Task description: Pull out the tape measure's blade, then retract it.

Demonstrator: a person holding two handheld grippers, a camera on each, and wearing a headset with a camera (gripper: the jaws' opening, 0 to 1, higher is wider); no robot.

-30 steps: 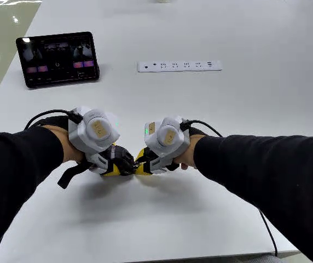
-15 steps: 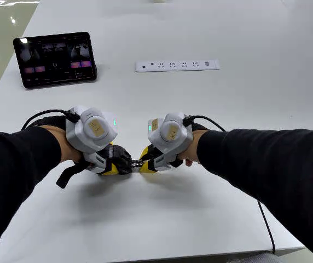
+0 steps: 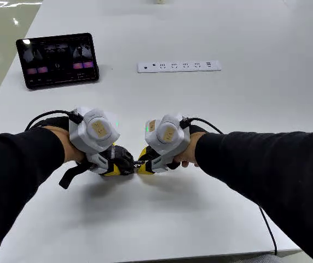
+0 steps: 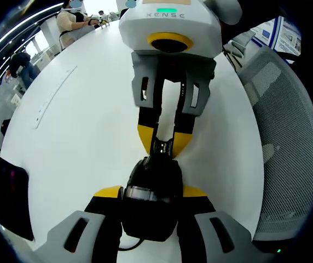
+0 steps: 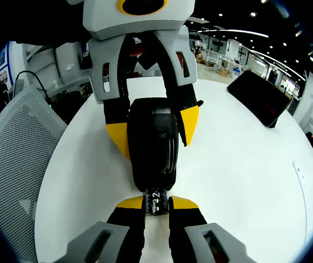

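Head view: both forearms in dark sleeves came in from the two sides, one hand behind each gripper body. The grippers pointed inward at each other, almost nose to nose, low over the white surface (image 3: 227,109) near its front edge.

Left gripper (image 4: 151,193): jaws closed part-way onto the black tape measure (image 5: 152,143), with a yellow pad pressed against each side of the case. The case sat lengthwise between them, its mouth facing the right gripper (image 4: 163,140).

Right gripper: jaws nearly together, yellow tips pinching the end of the blade (image 5: 154,200). Only a short stretch of blade was out of the case, and the numeral 2 was readable on it.

Could not tell whether the case touched the surface or hung just above it.

Also on the surface, well beyond the grippers: a dark tablet (image 3: 57,59) on the left with its screen lit, and a white power strip (image 3: 179,66) near the middle.
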